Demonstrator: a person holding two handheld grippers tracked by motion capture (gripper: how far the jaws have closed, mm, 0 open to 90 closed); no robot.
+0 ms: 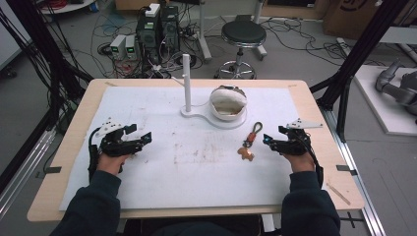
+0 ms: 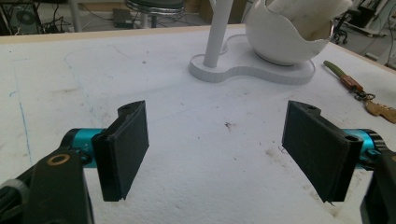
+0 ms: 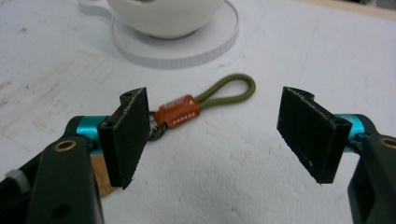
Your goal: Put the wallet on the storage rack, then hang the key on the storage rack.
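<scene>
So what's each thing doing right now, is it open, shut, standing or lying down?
Left gripper: open, nothing between its jaws.
Right gripper: open, holding nothing.
Keychain: lying flat on the mat, not gripped.
White post: upright on its base.
White bowl: tilted on the base.

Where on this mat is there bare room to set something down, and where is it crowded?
The widest bare patch is the middle of the white mat, between the left gripper and the keychain, below the white stand. The back left corner is bare too. It is crowded at the back centre around the stand and its egg-shaped bowl, and near the right gripper.
</scene>
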